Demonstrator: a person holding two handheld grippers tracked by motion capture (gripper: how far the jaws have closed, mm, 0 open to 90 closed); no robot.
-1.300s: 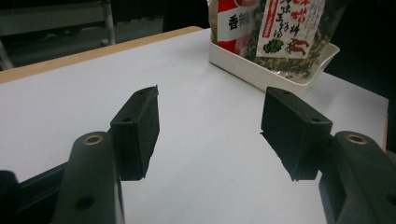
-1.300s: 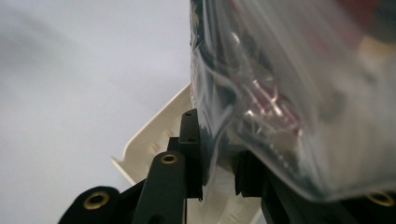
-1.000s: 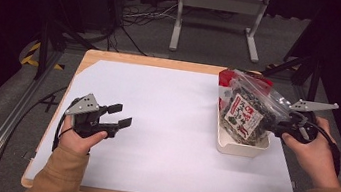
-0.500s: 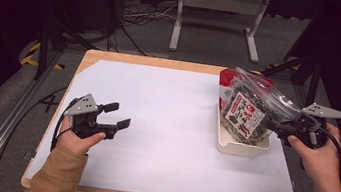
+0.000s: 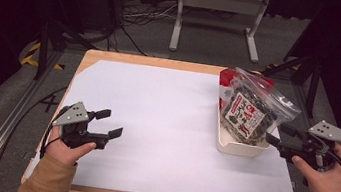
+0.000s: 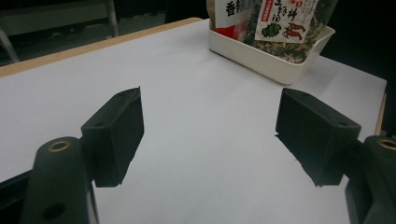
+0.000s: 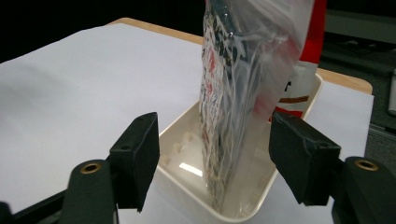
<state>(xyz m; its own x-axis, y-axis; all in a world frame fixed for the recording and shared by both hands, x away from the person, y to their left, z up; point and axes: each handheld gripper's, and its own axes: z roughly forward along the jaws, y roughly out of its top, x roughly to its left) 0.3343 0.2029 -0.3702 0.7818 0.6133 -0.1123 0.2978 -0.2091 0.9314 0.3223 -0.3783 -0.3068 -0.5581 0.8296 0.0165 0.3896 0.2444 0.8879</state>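
Note:
A clear zip bag [image 5: 253,112] of dark snack mix with a red-and-white label stands upright in a cream tray [image 5: 232,146] at the table's right side. A red package [image 5: 226,77] stands behind it in the same tray. My right gripper [image 5: 279,134] hovers just off the tray's right edge, open, its jaws apart from the bag. In the right gripper view the bag [image 7: 243,70] rises beyond the gap of the right gripper [image 7: 215,140], untouched. My left gripper [image 5: 110,123] rests open over the white sheet at the left, nothing between its jaws [image 6: 210,121].
A white sheet [image 5: 164,125] covers most of the wooden table [image 5: 113,57]. The tray [image 6: 275,60] with its packages sits far off in the left gripper view. Dark floor, cables and a metal stand [image 5: 217,17] lie beyond the far edge.
My right gripper has drawn back from the bag toward the right and nearer the person. The bag stays standing in the tray. The left gripper has hardly moved.

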